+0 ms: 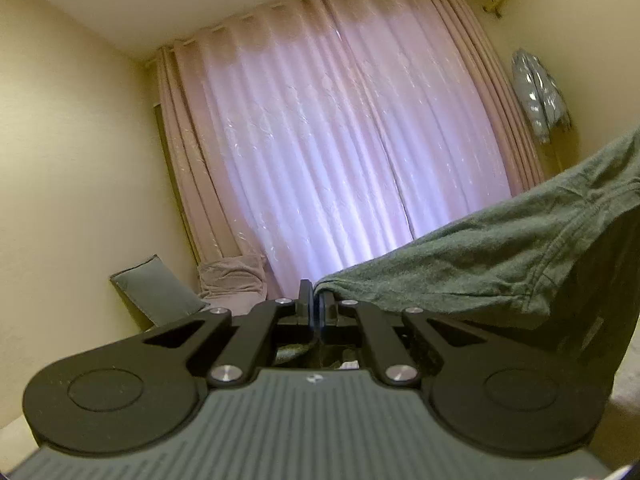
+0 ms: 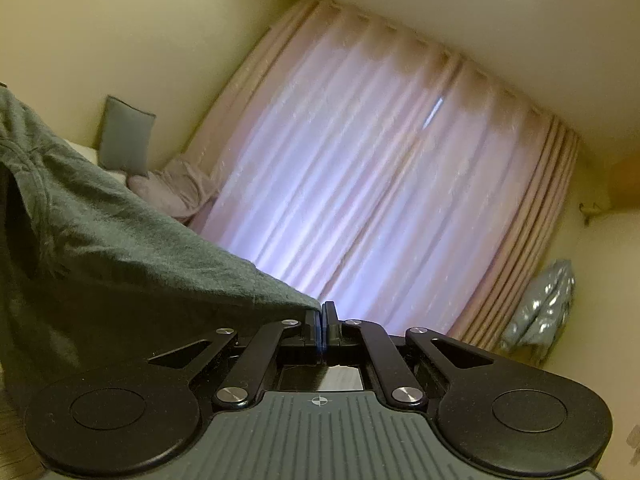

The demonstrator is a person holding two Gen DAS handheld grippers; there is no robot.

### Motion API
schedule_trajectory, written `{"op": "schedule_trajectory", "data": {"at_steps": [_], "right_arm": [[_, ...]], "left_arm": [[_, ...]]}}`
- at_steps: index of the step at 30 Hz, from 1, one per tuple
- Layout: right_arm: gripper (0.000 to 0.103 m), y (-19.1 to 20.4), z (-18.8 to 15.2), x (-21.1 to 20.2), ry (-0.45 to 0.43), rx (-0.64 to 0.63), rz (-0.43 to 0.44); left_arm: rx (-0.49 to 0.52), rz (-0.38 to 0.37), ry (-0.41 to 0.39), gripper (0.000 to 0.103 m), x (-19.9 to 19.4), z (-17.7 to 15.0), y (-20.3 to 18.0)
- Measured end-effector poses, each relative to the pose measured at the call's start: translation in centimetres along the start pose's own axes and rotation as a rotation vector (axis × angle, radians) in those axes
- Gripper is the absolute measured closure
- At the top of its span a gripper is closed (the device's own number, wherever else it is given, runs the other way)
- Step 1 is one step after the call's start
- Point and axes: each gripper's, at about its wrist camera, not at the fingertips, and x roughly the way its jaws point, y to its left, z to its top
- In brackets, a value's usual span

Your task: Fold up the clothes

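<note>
Both grippers are clamped on the same grey-green garment: the left gripper has its jaws pressed together with a corner of the cloth pinched at its tips, the fabric running off to its right, and the right gripper is likewise closed with the opposite corner caught at its tips and the cloth falling away to its left. Between the two, the garment hangs in the air as a slack sheet, sagging in the middle. It looks like a soft cotton knit, matte and slightly fuzzy, with a stitched hem or seam visible along one edge; I would judge it light, limp and not at all slippery or fragile, so it will drape, swing and crease wherever it is unsupported. Corners or the ends of a seam seem the best places to hold, since the doubled, stitched cloth there gives the pads more to bite and keeps the edge straight; the present pinches are shallow and could slip if the sheet is tugged taut. Ahead of both grippers hangs a pleated pink curtain, thin and backlit, with a grey cushion and a crumpled pink cloth beyond the left gripper's left side, and something shiny and silver against the wall to the right gripper's right.
</note>
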Motion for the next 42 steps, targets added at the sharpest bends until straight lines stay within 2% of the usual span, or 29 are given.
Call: {"op": "schedule_trajectory", "data": {"at_steps": [6,11,16,19,22,25,29,31,32,34,35,36,37,38,39,40,41,42], "right_arm": [[0.103,0.1,2.3,-7.3,-0.017,0.011,0.007],[0.103,-0.8,5.5,-10.6,-0.065,0.045,0.001],[0.103,-1.7,8.3,-8.2,-0.094,0.050,-0.018],[0.103,-1.7,7.6,-3.1,-0.024,0.053,-0.003],[0.103,0.2,4.7,4.6,0.139,0.038,0.052],[0.103,3.7,-1.4,13.1,0.347,0.056,0.139],[0.103,10.0,-12.3,24.0,0.614,0.112,0.211],[0.103,13.2,-18.1,29.6,0.761,0.141,0.224],[0.103,15.2,-21.1,31.6,0.840,0.116,0.226],[0.103,16.7,-24.1,32.8,0.908,0.122,0.210],[0.103,17.4,-25.5,33.3,0.939,0.127,0.201],[0.102,18.0,-26.8,33.8,0.969,0.133,0.192],[0.094,18.7,-28.2,34.3,1.000,0.138,0.183],[0.086,18.3,-28.1,34.0,0.992,0.149,0.184],[0.061,17.8,-27.7,33.6,0.979,0.162,0.186],[0.030,17.2,-26.9,32.7,0.948,0.144,0.190],[0.025,16.7,-26.1,31.8,0.915,0.123,0.193],[0.026,16.2,-25.3,30.8,0.881,0.101,0.197]], "left_arm": [[-0.061,-0.007,0.036,0.100,-5.7,0.5,1.3],[-0.081,-0.043,0.027,0.100,-6.8,3.0,3.3],[-0.142,-0.117,0.027,0.100,-2.1,4.7,5.4],[-0.192,-0.189,0.111,0.100,4.5,3.3,6.1],[-0.200,-0.263,0.252,0.100,12.5,-0.9,4.7],[-0.215,-0.336,0.423,0.100,20.5,-8.1,2.2],[-0.230,-0.402,0.694,0.099,30.6,-20.8,-2.5],[-0.182,-0.409,0.824,0.096,34.1,-27.2,-5.5],[-0.145,-0.402,0.878,0.095,35.6,-30.1,-7.0],[-0.075,-0.368,0.914,0.090,37.4,-33.2,-8.5],[-0.068,-0.356,0.910,0.085,37.9,-33.8,-8.6],[-0.077,-0.352,0.903,0.084,38.3,-34.0,-8.4],[-0.104,-0.359,0.894,0.081,38.5,-33.7,-7.8],[-0.126,-0.368,0.877,0.079,38.5,-33.2,-7.1],[-0.123,-0.374,0.852,0.079,38.2,-32.6,-6.5],[-0.100,-0.379,0.825,0.075,37.8,-31.9,-6.0],[-0.065,-0.392,0.799,0.074,37.2,-31.2,-5.6],[-0.018,-0.414,0.773,0.074,36.4,-30.6,-5.5]]}}
